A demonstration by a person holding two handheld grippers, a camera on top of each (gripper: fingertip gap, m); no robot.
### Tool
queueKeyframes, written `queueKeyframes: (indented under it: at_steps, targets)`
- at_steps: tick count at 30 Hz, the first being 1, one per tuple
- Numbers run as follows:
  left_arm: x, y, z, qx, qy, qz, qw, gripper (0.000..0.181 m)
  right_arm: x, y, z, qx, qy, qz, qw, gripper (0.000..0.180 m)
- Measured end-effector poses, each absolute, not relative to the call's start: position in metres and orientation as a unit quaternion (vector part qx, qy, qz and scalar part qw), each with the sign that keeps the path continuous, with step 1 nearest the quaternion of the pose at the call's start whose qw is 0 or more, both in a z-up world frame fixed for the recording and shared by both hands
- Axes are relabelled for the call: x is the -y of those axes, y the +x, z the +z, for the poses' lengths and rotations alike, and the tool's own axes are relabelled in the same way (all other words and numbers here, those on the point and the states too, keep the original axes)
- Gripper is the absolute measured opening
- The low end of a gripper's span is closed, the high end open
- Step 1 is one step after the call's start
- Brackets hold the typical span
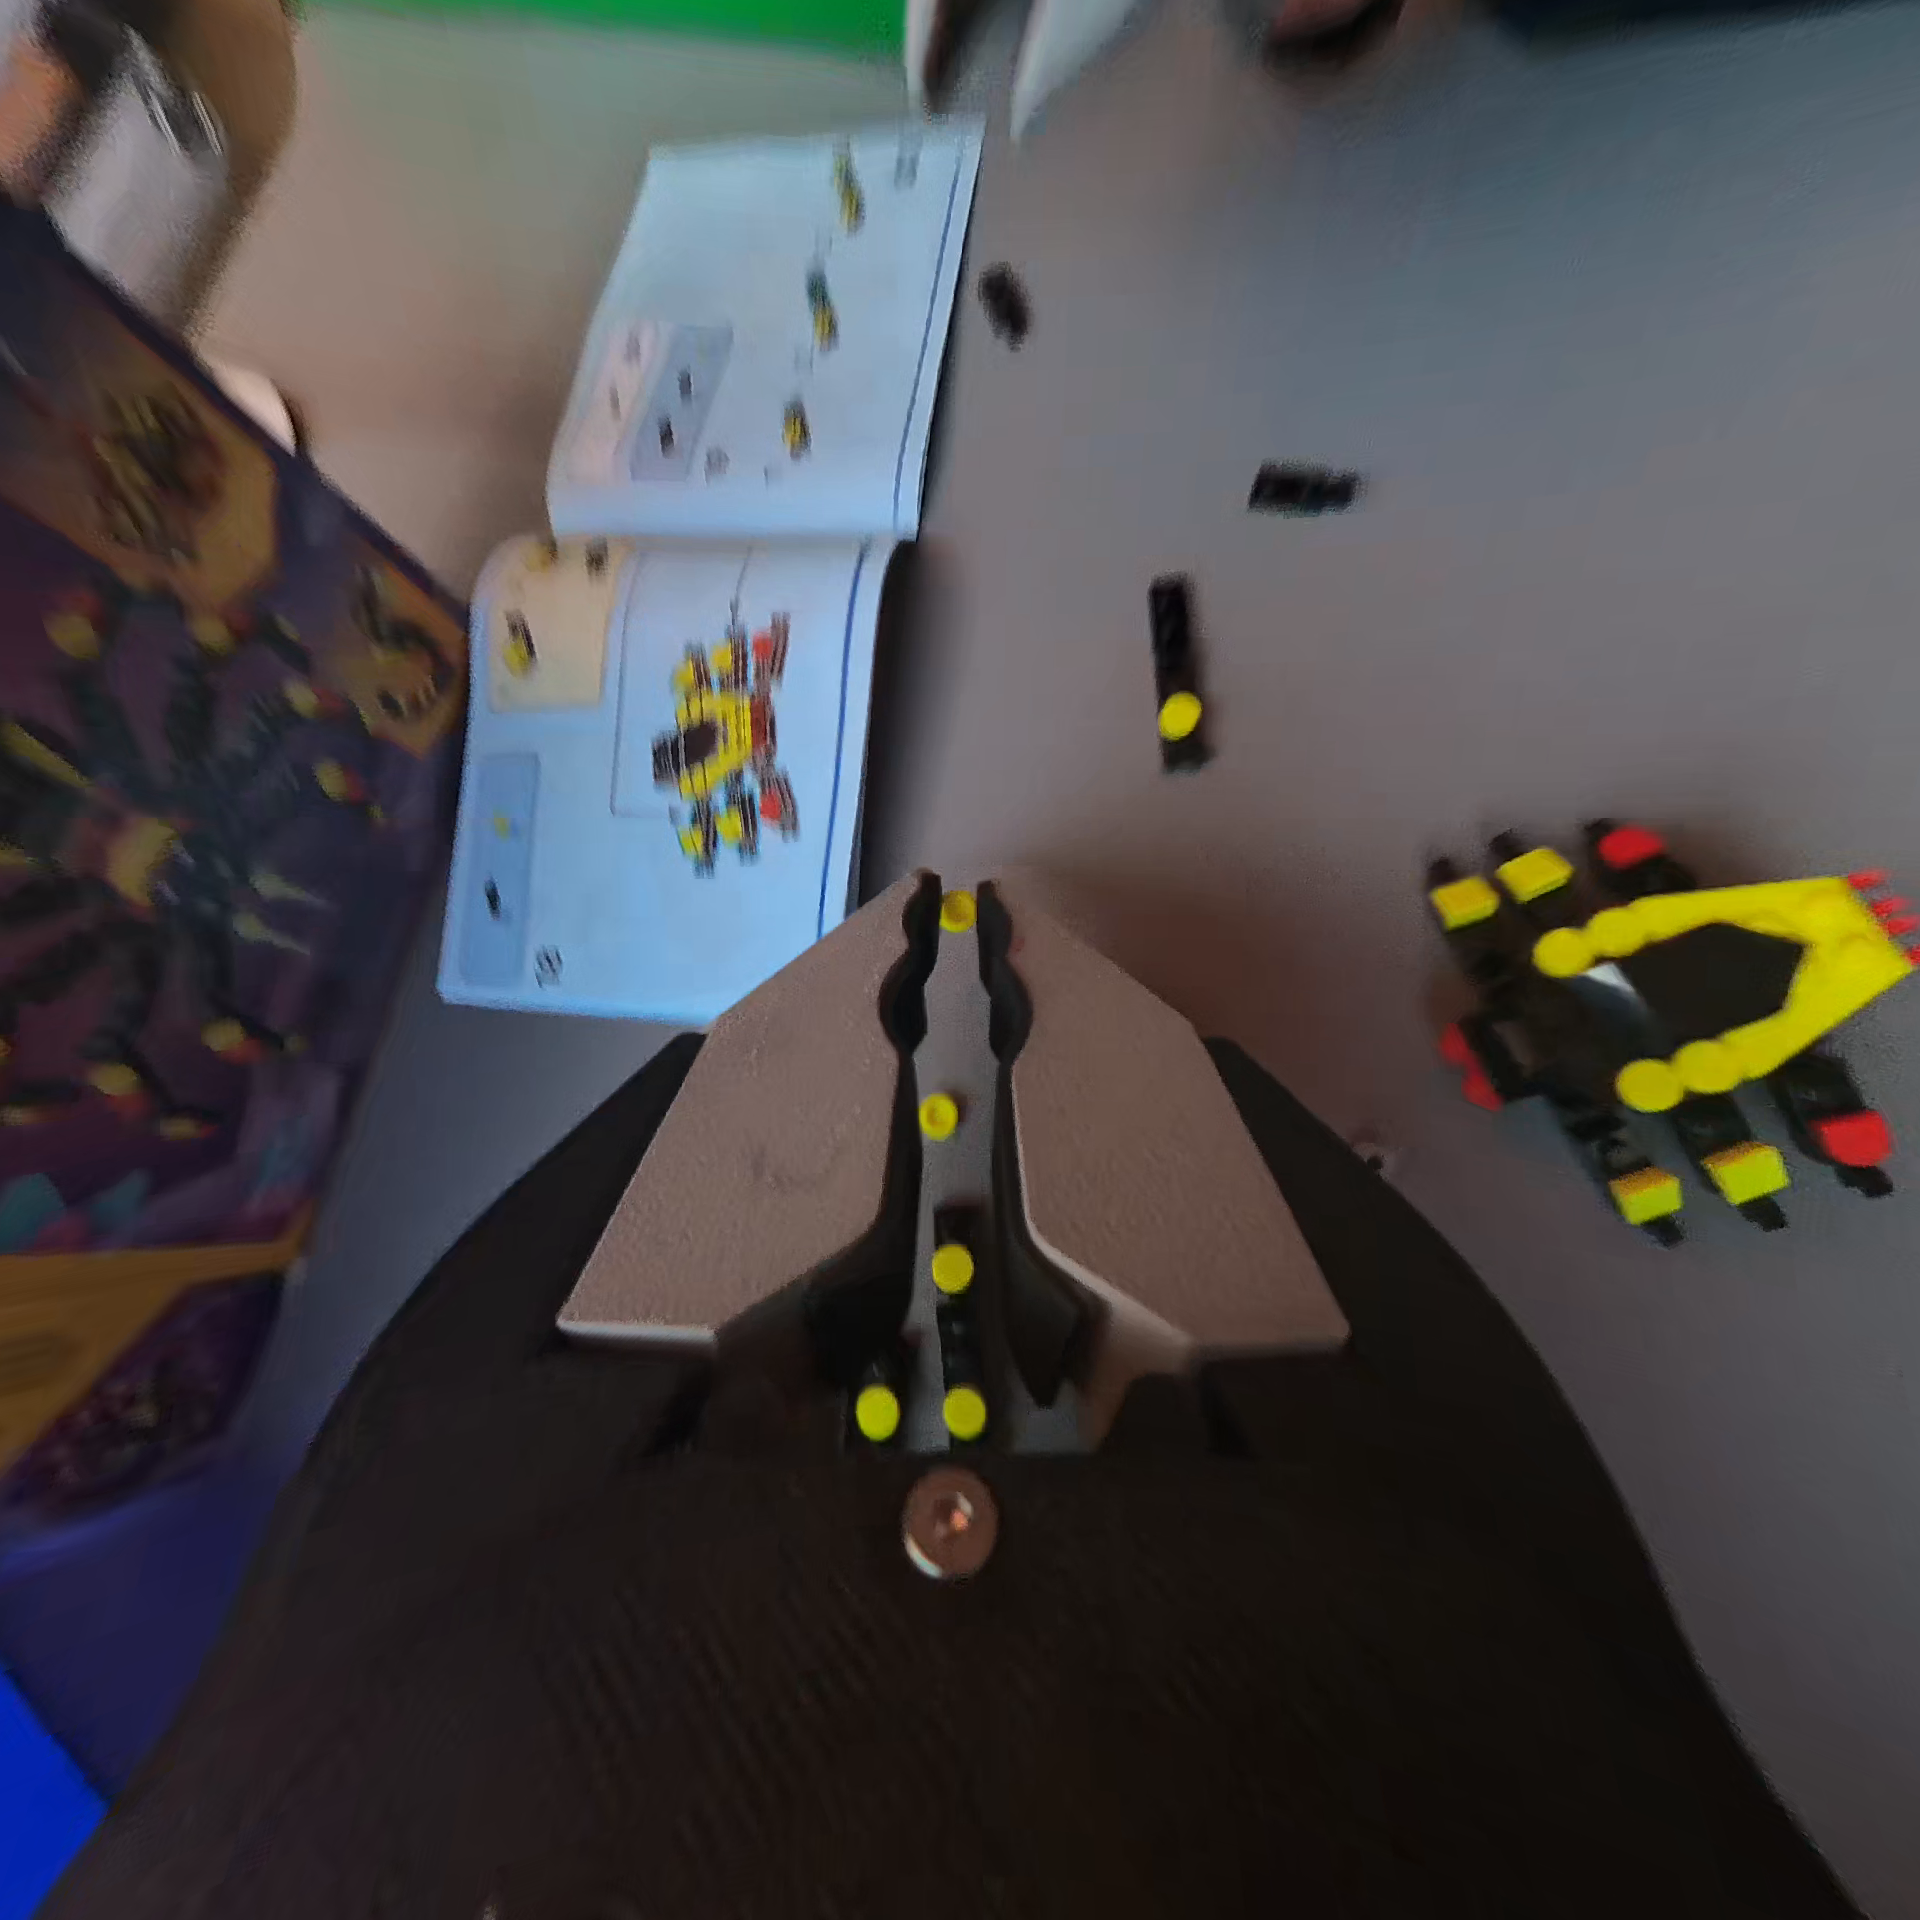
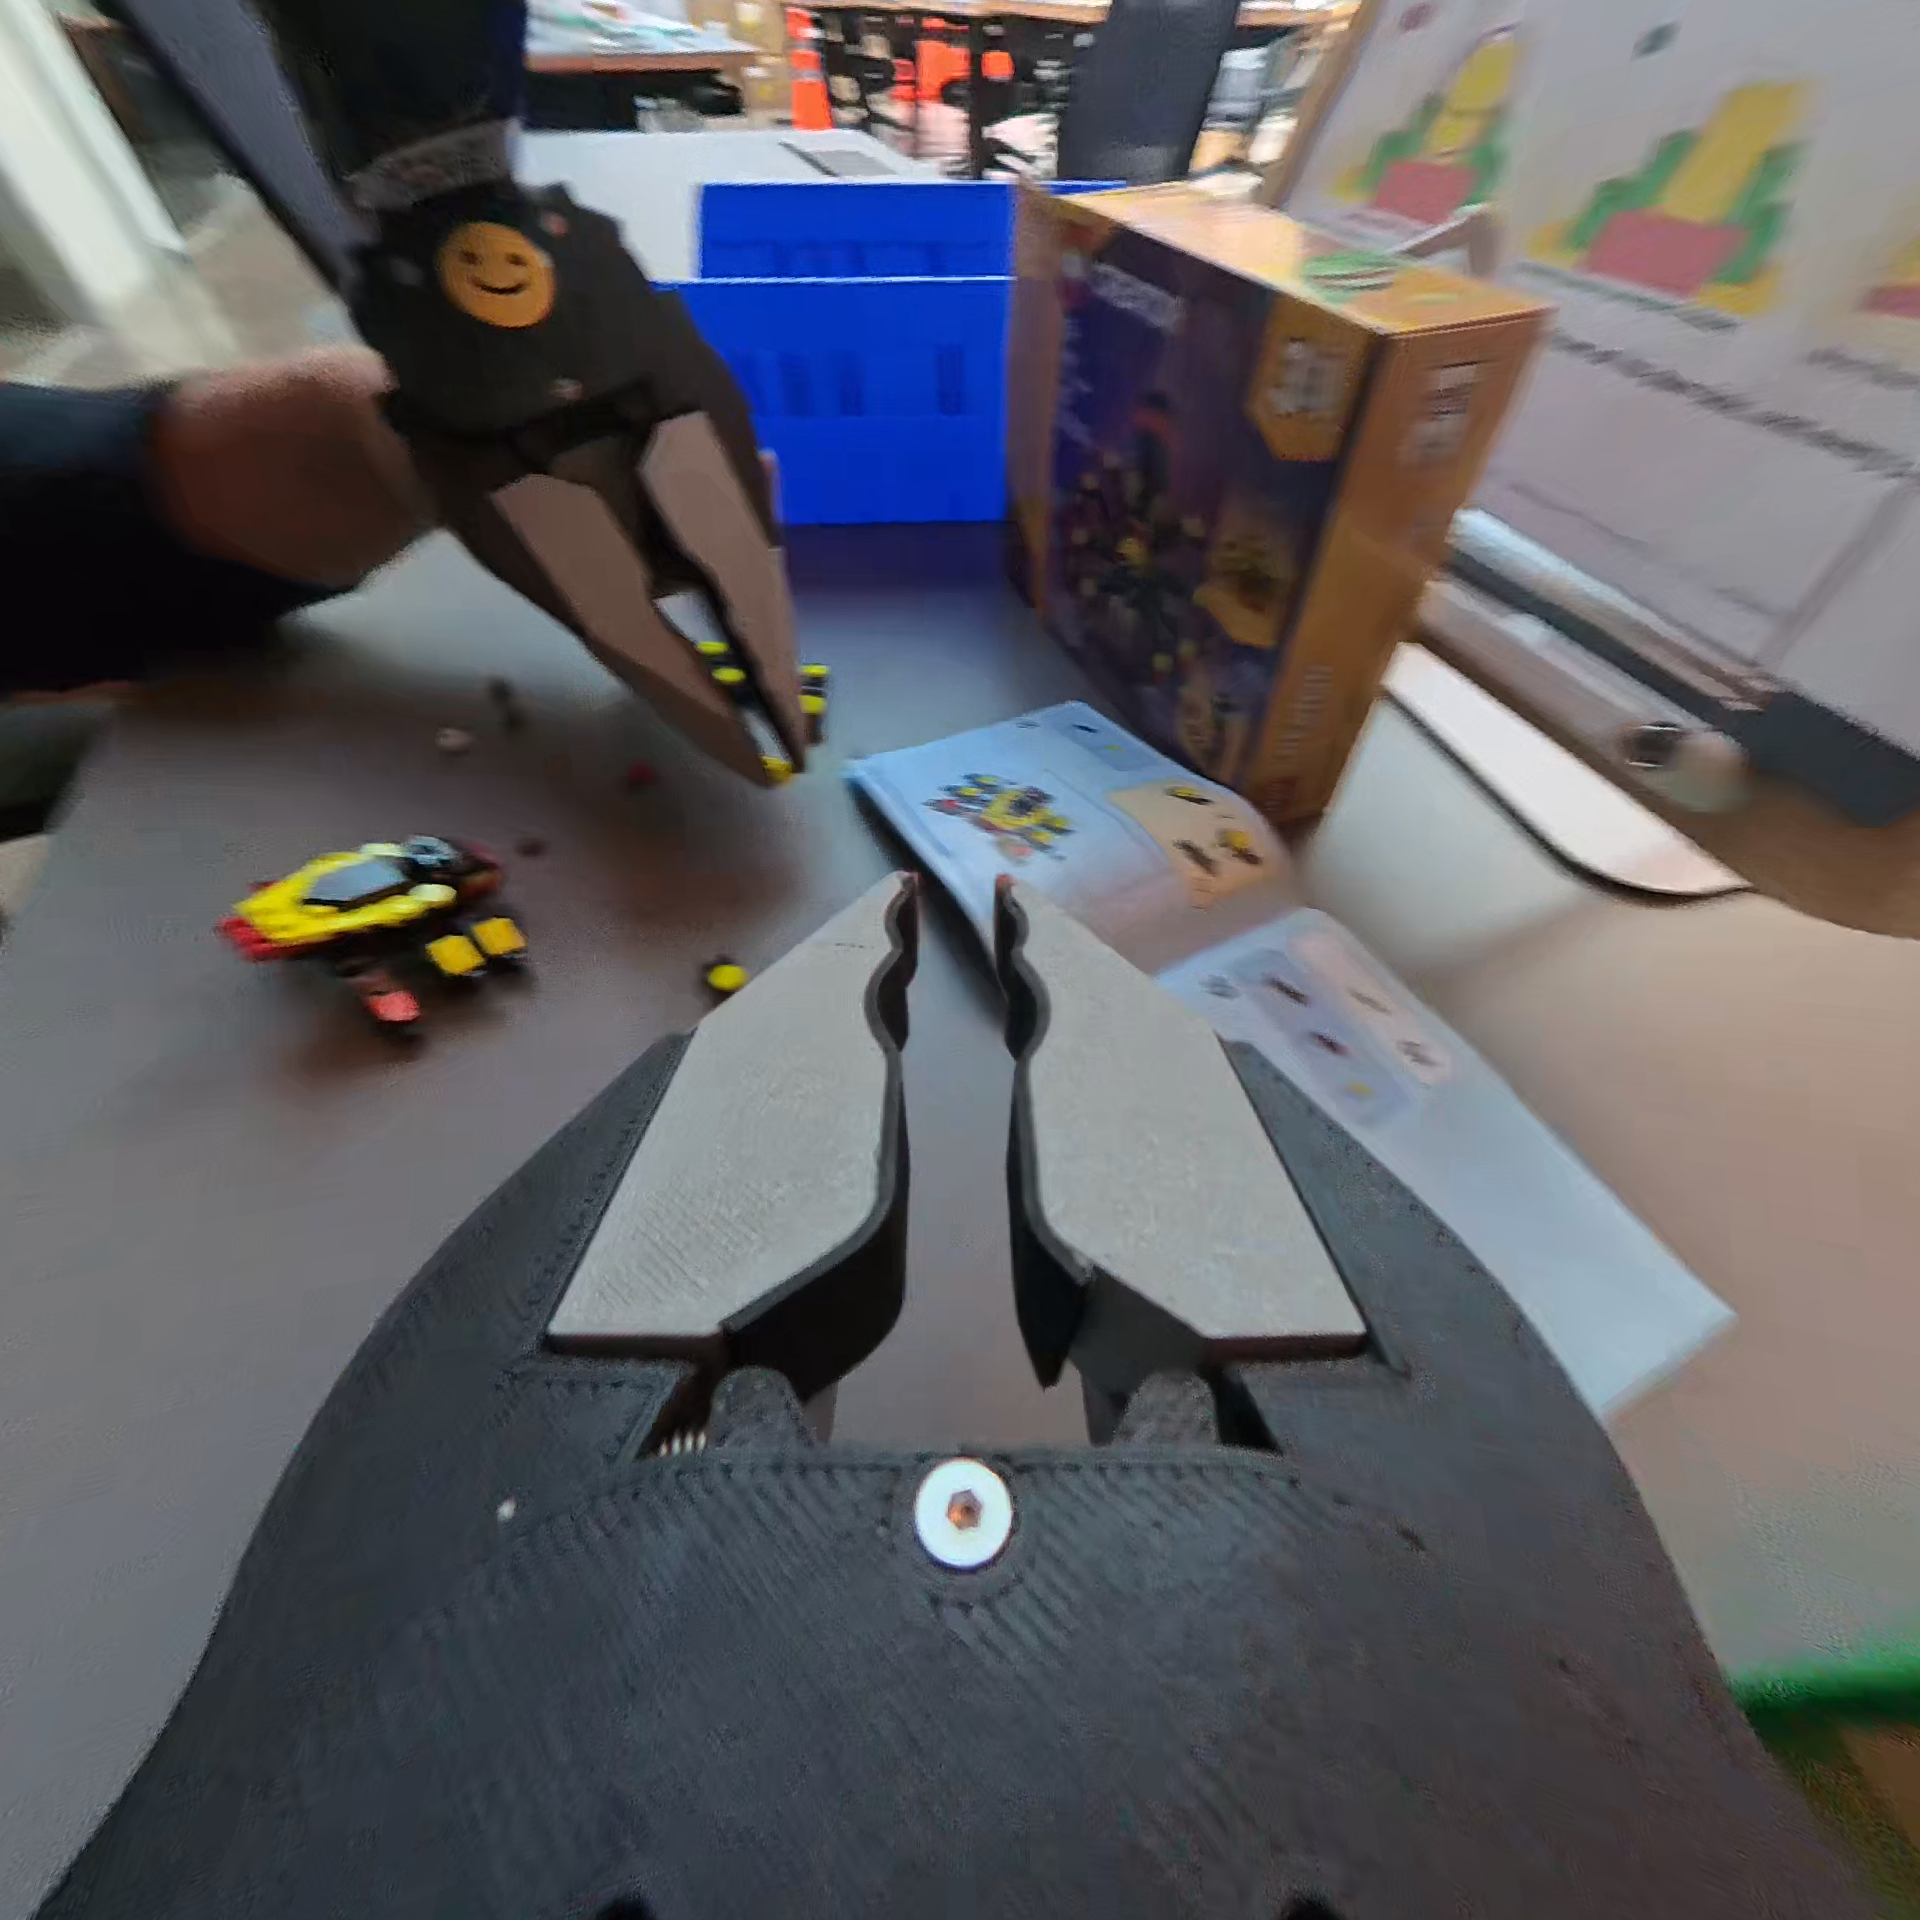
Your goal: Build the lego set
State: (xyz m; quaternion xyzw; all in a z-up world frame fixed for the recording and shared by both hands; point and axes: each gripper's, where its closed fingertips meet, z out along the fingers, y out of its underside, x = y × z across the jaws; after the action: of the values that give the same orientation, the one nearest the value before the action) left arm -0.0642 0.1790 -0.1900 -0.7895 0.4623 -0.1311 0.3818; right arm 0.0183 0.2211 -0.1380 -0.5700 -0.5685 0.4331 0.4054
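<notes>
Left gripper [image 1: 957, 902] pinches a small yellow stud [image 1: 957, 910] at its tips, just beside the booklet [image 1: 665, 769]. Right gripper [image 2: 956, 899] hangs parted, holding nothing. The half-built model [image 1: 1683, 1018] sits at three o'clock on the table [image 1: 1455, 312]. A fetch step, I'd say: next, carry the stud over and press it on squarely.

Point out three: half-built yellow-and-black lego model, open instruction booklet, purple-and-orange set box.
Half-built yellow-and-black lego model [image 2: 364, 894]: right wrist view, its yellow top plate.
Open instruction booklet [image 1: 665, 769]: left wrist view, the near page.
Purple-and-orange set box [image 2: 1195, 520]: right wrist view, its purple front face.
</notes>
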Motion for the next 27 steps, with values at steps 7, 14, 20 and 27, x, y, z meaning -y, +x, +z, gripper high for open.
queueKeyframes:
  at_steps: [7,14,20,27]
  targets:
    - [-0.129,-0.001,-0.092,-0.562,-0.492,-0.128,0.653,0.004,-0.135,0.004,-0.104,0.538,-0.489,0.661,0.189,0.006]
    - [-0.116,0.013,-0.071,-0.535,-0.444,-0.153,0.703,0.003,-0.125,0.008,-0.077,0.462,-0.446,0.758,0.116,0.009]
    - [-0.111,0.018,-0.067,-0.533,-0.433,-0.148,0.712,0.003,-0.110,0.009,-0.076,0.471,-0.423,0.769,0.090,0.010]
    - [-0.109,0.019,-0.067,-0.535,-0.428,-0.147,0.713,0.003,-0.104,0.009,-0.071,0.459,-0.413,0.783,0.072,0.006]
